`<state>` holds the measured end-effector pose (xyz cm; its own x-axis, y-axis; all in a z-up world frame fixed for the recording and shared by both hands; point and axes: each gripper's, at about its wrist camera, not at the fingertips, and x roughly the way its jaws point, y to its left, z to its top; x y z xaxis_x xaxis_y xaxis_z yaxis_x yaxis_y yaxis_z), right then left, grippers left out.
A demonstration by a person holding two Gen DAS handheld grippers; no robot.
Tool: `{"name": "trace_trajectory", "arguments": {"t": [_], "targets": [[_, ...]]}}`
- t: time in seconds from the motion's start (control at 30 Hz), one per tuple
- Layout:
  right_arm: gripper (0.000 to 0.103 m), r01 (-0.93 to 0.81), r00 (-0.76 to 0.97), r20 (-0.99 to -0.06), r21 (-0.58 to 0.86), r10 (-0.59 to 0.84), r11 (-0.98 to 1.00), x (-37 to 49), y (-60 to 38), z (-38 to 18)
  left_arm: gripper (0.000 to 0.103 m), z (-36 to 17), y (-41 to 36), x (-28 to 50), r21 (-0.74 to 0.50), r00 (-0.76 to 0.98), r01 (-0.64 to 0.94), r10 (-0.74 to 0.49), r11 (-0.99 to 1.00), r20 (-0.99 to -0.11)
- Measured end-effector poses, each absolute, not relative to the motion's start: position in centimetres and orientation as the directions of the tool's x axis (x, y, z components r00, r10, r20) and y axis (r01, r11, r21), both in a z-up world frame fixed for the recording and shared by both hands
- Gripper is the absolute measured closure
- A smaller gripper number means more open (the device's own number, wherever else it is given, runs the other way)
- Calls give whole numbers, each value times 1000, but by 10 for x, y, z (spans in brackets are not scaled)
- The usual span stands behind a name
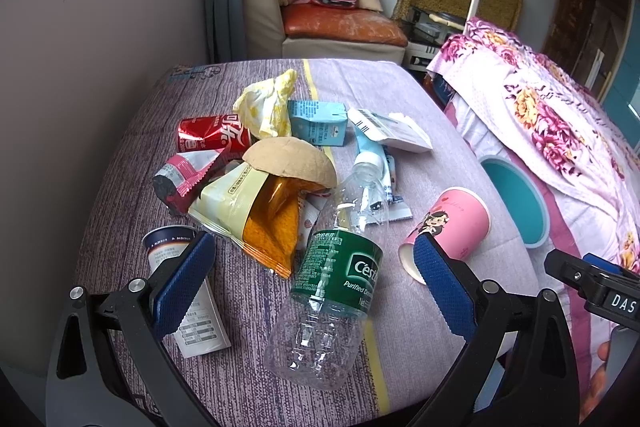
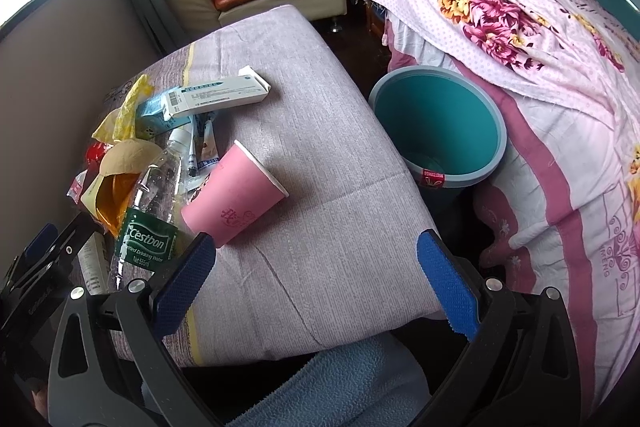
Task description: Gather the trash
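One plastic bottle [image 1: 332, 291], one pink cup [image 1: 452, 231], one bin [image 2: 440, 127]; both jaws wide apart, empty.

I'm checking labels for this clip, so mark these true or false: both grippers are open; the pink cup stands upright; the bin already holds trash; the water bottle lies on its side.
1. Both the left gripper and right gripper are open and empty. True.
2. The pink cup stands upright. False: it lies on its side.
3. The teal bin already holds trash. False: its visible interior is empty.
4. The water bottle lies on its side. True.
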<state>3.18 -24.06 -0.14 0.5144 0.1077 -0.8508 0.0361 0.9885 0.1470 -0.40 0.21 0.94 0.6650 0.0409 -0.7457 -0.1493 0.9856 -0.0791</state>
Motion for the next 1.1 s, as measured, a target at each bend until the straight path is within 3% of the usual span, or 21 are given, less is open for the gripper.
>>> {"name": "trace_trajectory", "arguments": {"t": [1.1], "targets": [[6,53,483,-870,142,99,988,32,-238,-12,4,-6,2,-1,-93,638,-113,1,989,-770]]}}
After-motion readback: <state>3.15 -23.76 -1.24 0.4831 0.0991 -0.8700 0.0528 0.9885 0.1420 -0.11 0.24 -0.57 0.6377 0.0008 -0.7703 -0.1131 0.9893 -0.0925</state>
